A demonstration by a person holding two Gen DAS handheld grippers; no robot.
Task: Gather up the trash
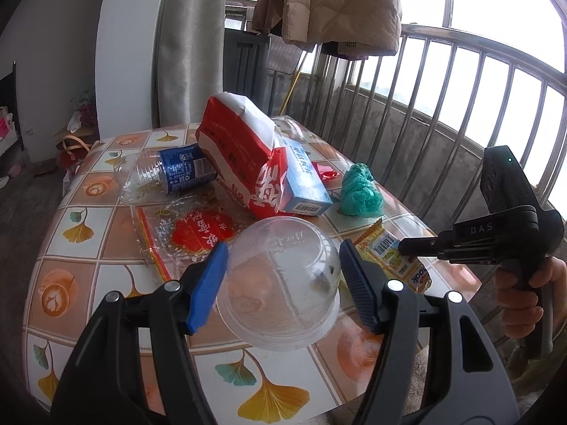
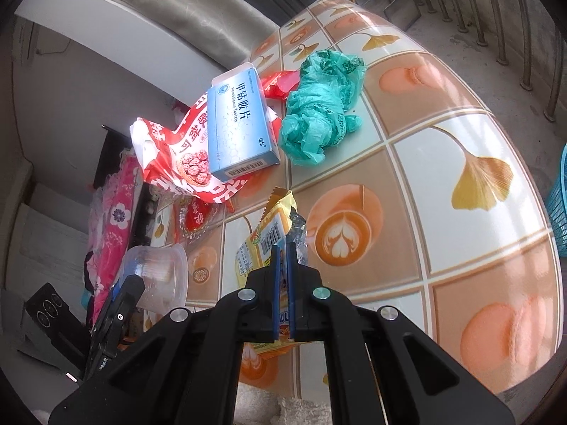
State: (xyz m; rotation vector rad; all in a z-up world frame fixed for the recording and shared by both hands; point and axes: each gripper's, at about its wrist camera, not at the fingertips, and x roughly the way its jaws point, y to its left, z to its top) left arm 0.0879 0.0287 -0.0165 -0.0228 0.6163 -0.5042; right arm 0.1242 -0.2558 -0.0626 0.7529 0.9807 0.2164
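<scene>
My left gripper (image 1: 283, 251) is shut on an upturned clear plastic cup (image 1: 280, 283), its blue pads pressing on both sides above the tiled table (image 1: 88, 212). The same cup (image 2: 159, 269) shows at the lower left of the right wrist view. My right gripper (image 2: 282, 248) is shut on a yellow snack wrapper (image 2: 264, 233), which sticks out past its fingertips. In the left wrist view that right gripper (image 1: 402, 246) comes in from the right, held by a hand, pinching the wrapper (image 1: 381, 244).
On the table lie a clear bottle with a blue label (image 1: 170, 173), a red-and-white snack bag (image 1: 244, 148), a blue medicine box (image 1: 304, 184), a crumpled green plastic bag (image 1: 361, 191) and a flat red packet (image 1: 198, 233). A metal railing (image 1: 443, 88) runs behind. A blue basket (image 2: 558, 194) is at the right.
</scene>
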